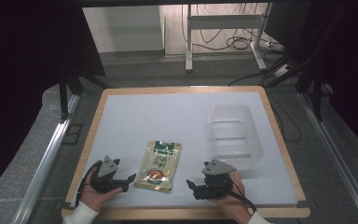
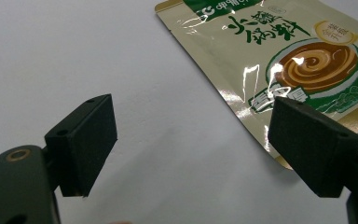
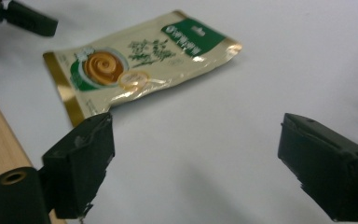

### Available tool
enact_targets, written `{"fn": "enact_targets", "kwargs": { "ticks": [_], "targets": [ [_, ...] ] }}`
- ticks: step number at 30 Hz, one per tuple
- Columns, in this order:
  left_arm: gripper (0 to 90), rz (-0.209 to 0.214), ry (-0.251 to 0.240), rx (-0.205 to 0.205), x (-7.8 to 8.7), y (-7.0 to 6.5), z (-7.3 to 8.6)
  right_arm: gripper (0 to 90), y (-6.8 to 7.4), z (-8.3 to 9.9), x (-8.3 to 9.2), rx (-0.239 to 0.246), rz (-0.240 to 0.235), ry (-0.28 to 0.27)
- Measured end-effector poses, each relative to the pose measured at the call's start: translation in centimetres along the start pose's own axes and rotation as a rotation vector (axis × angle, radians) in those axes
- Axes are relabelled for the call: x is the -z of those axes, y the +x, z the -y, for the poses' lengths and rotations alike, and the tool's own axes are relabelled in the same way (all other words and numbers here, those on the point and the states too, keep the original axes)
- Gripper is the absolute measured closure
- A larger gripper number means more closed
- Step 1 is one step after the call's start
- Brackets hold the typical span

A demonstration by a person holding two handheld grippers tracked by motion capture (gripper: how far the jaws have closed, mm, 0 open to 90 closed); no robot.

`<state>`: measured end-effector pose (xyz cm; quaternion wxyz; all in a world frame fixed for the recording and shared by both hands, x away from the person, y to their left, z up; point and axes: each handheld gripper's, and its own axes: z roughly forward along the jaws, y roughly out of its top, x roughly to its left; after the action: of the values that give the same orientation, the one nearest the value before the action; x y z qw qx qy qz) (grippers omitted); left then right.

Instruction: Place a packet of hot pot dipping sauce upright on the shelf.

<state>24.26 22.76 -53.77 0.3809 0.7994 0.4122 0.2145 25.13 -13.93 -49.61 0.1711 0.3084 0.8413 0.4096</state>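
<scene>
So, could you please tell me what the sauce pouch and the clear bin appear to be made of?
The sauce pouch looks like glossy printed plastic or foil laminate: light glints off its wrinkled face and gold edges. The clear bin seems to be frosted translucent plastic, since the white tabletop shows faintly through its ribbed walls.

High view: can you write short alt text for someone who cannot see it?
A flat gold and green sauce packet lies near the front of a white table mat, between the left gripper and the right gripper, both hand-held, open and empty. A clear plastic bin stands farther back on the right.
</scene>
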Motion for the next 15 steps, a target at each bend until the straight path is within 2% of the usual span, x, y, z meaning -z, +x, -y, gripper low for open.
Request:
{"fn": "enact_targets", "kwargs": {
  "ticks": [1, 2, 5, 6, 12, 15],
  "targets": [
    [15.5, 0.003, 0.001, -0.004, -0.08, 0.12, 0.02, 18.3, 0.10, 0.01, -0.03, 0.019, -0.012, 0.001],
    [15.5, 0.003, 0.001, -0.004, -0.08, 0.12, 0.02, 18.3, 0.10, 0.01, -0.03, 0.019, -0.012, 0.001],
    [15.5, 0.005, -0.007, 0.010, 0.01, 0.43, 0.03, 17.0, 0.47, 0.05, -0.30, 0.064, -0.040, 0.017],
    [15.5, 0.001, -0.007, 0.013, 0.12, 0.56, 0.08, 15.7, 0.46, 0.10, -0.45, 0.056, -0.055, 0.028],
    [15.5, -0.006, -0.005, -0.006, 0.33, 0.37, 0.29, 13.8, 0.57, -0.41, -0.25, 0.033, -0.062, 0.036],
    [15.5, -0.010, -0.008, -0.001, 0.49, 0.29, 0.31, 13.9, 0.63, -0.49, -0.06, 0.032, -0.067, 0.045]
  ]
}}
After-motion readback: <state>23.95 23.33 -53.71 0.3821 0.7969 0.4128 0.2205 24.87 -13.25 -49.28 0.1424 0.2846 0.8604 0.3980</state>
